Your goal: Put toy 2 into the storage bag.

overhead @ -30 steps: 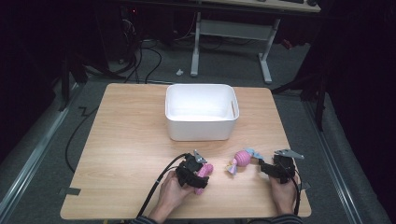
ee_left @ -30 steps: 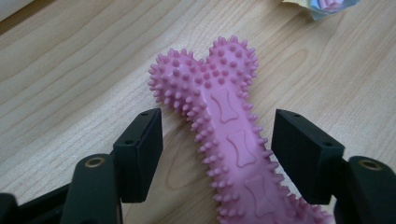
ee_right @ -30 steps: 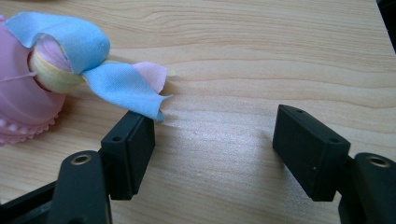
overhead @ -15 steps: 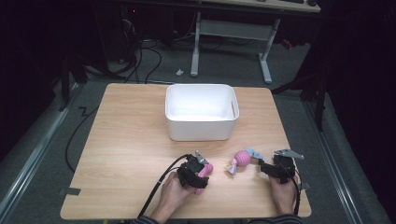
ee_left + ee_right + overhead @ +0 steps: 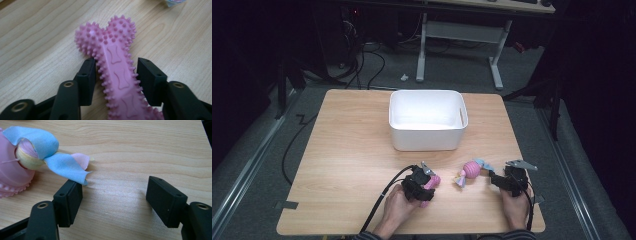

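A pink spiky rubber bone [image 5: 113, 55] lies on the wooden table [image 5: 352, 150] near its front edge. My left gripper [image 5: 116, 67] is shut on the bone's shaft, both jaws touching its spikes, with the knobbed end sticking out ahead. In the high view the bone [image 5: 432, 183] peeks out from the left gripper [image 5: 427, 181]. To the right lies a pink, candy-shaped toy [image 5: 470, 170] with blue cloth ends. My right gripper [image 5: 113, 192] stands open just beside it, and a blue cloth tip [image 5: 62, 167] touches its left jaw; bare wood lies between the jaws. The right gripper [image 5: 492, 178] sits right of the toy.
A white rectangular bin [image 5: 427, 137] stands at the middle back of the table, open side up. The table's right edge [image 5: 532, 200] runs close to my right hand. Cables and desk legs lie on the dark floor beyond.
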The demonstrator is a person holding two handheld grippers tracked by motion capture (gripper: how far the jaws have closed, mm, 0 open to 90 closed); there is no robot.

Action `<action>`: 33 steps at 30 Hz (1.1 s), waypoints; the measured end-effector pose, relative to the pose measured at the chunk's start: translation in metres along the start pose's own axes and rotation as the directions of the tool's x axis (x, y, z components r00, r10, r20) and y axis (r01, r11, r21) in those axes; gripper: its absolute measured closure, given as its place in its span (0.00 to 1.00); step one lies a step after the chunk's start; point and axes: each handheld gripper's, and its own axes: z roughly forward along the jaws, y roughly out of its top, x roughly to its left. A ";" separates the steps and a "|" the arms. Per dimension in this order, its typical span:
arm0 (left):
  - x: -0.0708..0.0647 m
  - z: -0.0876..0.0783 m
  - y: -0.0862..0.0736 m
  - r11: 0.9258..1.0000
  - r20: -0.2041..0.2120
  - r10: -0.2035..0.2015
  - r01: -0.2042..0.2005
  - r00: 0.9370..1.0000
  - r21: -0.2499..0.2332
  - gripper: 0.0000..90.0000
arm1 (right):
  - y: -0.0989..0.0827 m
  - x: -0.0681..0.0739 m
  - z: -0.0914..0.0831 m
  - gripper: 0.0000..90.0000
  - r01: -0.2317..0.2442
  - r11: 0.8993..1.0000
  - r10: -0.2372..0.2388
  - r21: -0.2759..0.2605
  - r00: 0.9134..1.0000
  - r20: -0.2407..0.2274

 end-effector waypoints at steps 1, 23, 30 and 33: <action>0.000 0.000 0.000 1.000 0.000 -0.001 0.001 1.000 0.000 0.59 | 0.000 0.000 0.000 0.33 0.000 1.000 0.000 0.000 1.000 0.000; -0.001 -0.007 0.001 0.999 0.019 0.035 -0.035 0.999 -0.006 0.66 | 0.000 0.000 0.000 0.33 -0.001 1.000 0.001 0.000 1.000 0.000; 0.001 -0.013 0.002 0.999 0.030 0.039 -0.038 0.999 -0.025 0.66 | 0.000 0.000 0.000 0.33 0.000 1.000 0.000 0.000 1.000 0.000; 0.002 -0.017 0.002 0.999 0.032 0.031 -0.030 0.999 -0.038 0.66 | 0.000 0.000 0.000 0.33 0.000 1.000 0.000 0.000 1.000 0.000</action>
